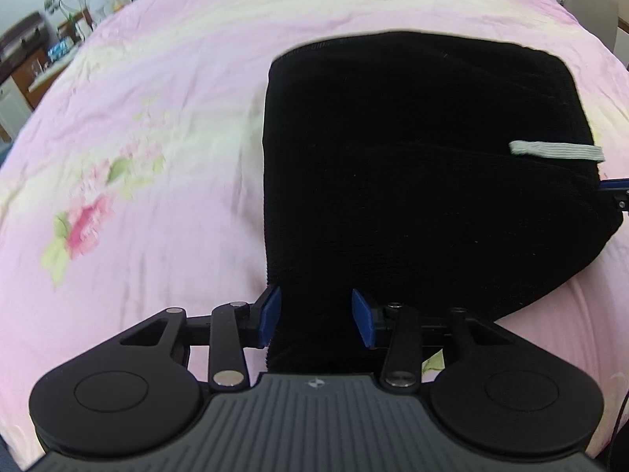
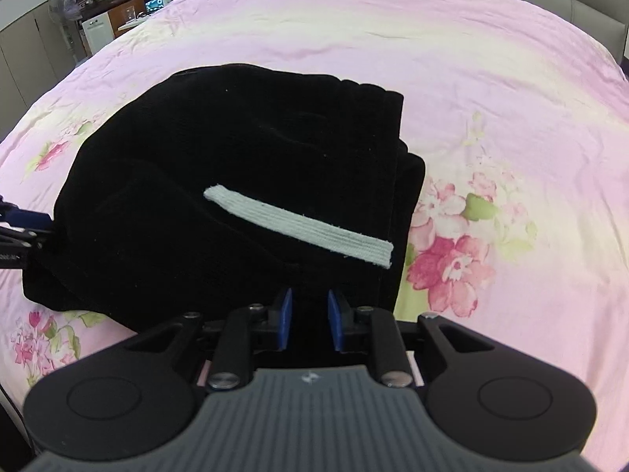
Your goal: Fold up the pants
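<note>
Lying folded into a thick dark bundle on the pink flowered bedspread (image 2: 491, 78), the black pants (image 2: 243, 181) sat straight ahead of both sets of tongs, which met them from the near edge. The left tongs (image 1: 316, 316) stood about half open, astride the bundle's near left corner, with cloth between the blue pads (image 1: 271, 314); the dark fabric made it impossible to tell whether the pads pressed on it. The right tongs (image 2: 309, 320) were narrow, their jaws close together over the near right edge with black cloth between them, apparently pinching it, though black on black left that unsure. A pale drawstring (image 2: 298, 232) lay across the top layer, running slantwise toward the right edge. The bundle's longer side appeared to run away from the tongs toward the far side of the bed. Any further fold would probably carry the near edge away from the person, with each hand equally close to its own corner.
</note>
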`<move>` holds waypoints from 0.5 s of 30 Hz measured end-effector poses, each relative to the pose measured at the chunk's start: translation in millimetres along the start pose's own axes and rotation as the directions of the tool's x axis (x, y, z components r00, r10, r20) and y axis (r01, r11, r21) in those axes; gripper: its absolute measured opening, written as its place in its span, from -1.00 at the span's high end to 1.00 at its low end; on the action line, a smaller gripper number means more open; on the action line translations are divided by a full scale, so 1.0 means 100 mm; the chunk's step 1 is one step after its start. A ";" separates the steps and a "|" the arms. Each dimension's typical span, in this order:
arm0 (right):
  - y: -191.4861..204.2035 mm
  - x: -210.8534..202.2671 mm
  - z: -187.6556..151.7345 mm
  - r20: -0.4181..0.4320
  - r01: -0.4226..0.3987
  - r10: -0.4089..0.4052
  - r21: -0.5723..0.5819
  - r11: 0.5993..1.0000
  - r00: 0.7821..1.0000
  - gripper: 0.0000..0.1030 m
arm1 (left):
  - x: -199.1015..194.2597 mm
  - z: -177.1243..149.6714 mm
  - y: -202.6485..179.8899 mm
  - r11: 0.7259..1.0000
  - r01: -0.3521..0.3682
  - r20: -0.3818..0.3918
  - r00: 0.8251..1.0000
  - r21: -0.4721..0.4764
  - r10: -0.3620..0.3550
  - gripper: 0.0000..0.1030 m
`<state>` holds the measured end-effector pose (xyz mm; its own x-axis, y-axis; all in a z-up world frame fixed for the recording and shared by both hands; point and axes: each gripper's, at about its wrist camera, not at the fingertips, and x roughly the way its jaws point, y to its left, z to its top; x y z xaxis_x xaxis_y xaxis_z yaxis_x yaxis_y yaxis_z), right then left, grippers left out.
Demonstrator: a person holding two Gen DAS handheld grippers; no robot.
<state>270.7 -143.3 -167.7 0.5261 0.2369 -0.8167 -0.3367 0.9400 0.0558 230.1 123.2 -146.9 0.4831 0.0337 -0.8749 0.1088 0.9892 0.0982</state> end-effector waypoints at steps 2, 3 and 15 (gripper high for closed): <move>0.02 -0.02 0.01 0.005 0.004 -0.004 -0.014 1.000 1.000 0.68 | 0.04 0.00 -0.01 1.000 -0.012 0.001 1.000 -0.004 0.012 0.02; 0.03 -0.05 0.02 0.007 0.005 -0.005 -0.019 1.000 1.000 0.68 | 0.02 0.01 -0.02 1.000 -0.022 0.003 1.000 0.000 0.022 0.02; 0.37 -1.25 0.01 0.277 -0.007 0.032 -0.089 0.996 0.960 -0.40 | -1.40 -0.07 -0.52 0.975 -0.222 0.335 0.917 -0.028 0.218 -0.17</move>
<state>193.6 -138.2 -63.1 0.7107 0.3254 -0.6237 -0.4086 0.9126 0.0105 150.6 68.5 -32.3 0.7577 0.1986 -0.6216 -0.0251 0.9607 0.2764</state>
